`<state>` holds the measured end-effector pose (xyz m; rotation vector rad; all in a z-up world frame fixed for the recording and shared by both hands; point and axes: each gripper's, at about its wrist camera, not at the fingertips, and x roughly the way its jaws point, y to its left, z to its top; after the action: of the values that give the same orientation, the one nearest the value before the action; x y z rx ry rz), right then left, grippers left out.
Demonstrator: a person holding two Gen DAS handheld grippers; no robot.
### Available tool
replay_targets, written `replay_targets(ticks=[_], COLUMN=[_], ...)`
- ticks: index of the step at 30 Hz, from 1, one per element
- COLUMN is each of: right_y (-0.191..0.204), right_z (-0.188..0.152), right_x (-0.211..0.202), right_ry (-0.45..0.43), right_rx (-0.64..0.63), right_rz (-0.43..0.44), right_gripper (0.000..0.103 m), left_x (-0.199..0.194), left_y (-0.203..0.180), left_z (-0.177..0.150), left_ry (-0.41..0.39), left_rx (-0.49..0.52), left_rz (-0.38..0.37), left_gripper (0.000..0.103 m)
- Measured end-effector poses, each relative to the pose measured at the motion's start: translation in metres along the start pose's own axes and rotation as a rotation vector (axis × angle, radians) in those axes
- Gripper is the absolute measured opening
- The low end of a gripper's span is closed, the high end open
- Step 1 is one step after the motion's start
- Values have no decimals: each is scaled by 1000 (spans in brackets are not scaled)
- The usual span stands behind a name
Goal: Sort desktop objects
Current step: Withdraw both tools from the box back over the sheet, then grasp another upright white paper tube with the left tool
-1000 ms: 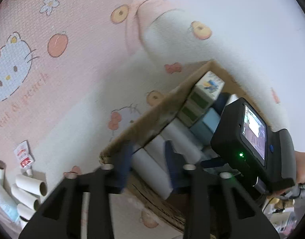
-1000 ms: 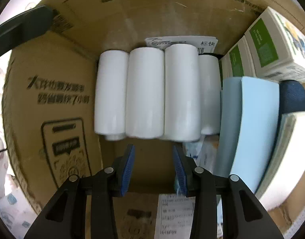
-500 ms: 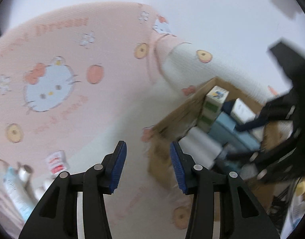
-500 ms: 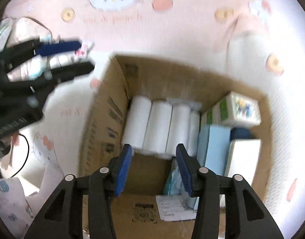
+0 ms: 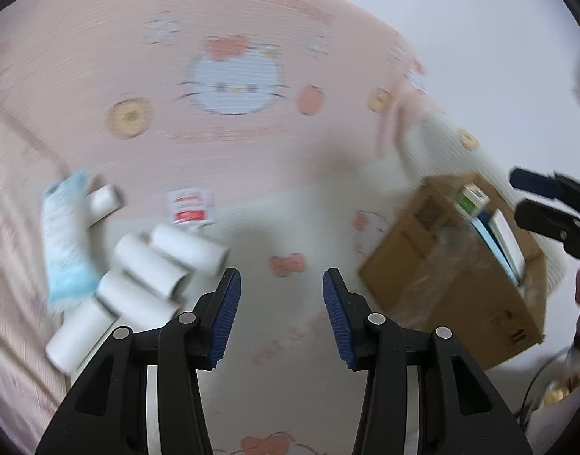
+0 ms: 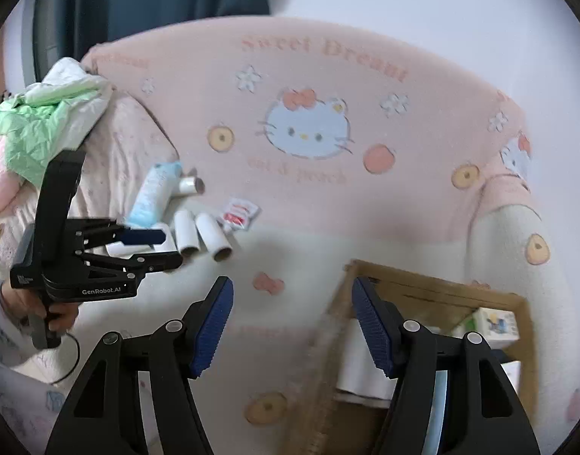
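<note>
I am holding my left gripper [image 5: 281, 313] with its jaws apart and nothing between them, aiming toward the loose white rolls [image 5: 149, 265] lying in a cluster on the pink blanket [image 5: 233, 144], down to its left. My right gripper [image 6: 292, 326] is opening, also empty, beside the cardboard box [image 6: 434, 288]. I am judging it best to square up on one roll across its width. The rolls are looking smooth, short and hollow-ended.

I read "Sweet Dream" in pink letters along the top of the blanket [image 6: 366, 197], and "GenRobot.AI" in white on the left gripper [image 6: 159, 248]. The sachet's [image 6: 239, 214] print is too small for me.
</note>
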<state>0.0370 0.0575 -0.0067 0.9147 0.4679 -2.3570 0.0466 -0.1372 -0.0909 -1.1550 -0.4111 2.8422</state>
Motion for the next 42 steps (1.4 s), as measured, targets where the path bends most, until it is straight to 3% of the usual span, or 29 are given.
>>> replay_targets(ticks=[5,8,13,16,20,25,28,33,38,42], right_y=[46,79,123,133,140,150,154,159,169,167], right_z=[-16,-27,-46,-55,-55,-44,-43,-52,-51,-47], right_x=[-4,9,54,82,109,130,145,171,196,210], right_ry=[-181,-252,-179,-126,-97,-118,-113,-69,-64,-58], right_rx=[-52,-127,-247,-261,-243,-255,-228,-199,-249,-261], right_rz=[-6,0,82,138,193,245,278,297,298,291], right_gripper=[67,72,72,72,72,72,72,72,72,72], left_x=[-10,-4,4,6,9,15,23,38,56,72], left_y=[22,34,63,82,96,113,123,144,168,181], left_z=[-26,-36,-47,-49,-49,-54,-60,-67,-72,-77], left_ry=[-32,11,64,87,97,102,120,136,117,137], left_rx=[-48,-50,-141,-230,-275,-328,-379,-536,-758,-880], left_rz=[34,80,89,48,37,70,86,-14,-111,-92], left_gripper=[50,50,49,49,50,67,68,68,68,68])
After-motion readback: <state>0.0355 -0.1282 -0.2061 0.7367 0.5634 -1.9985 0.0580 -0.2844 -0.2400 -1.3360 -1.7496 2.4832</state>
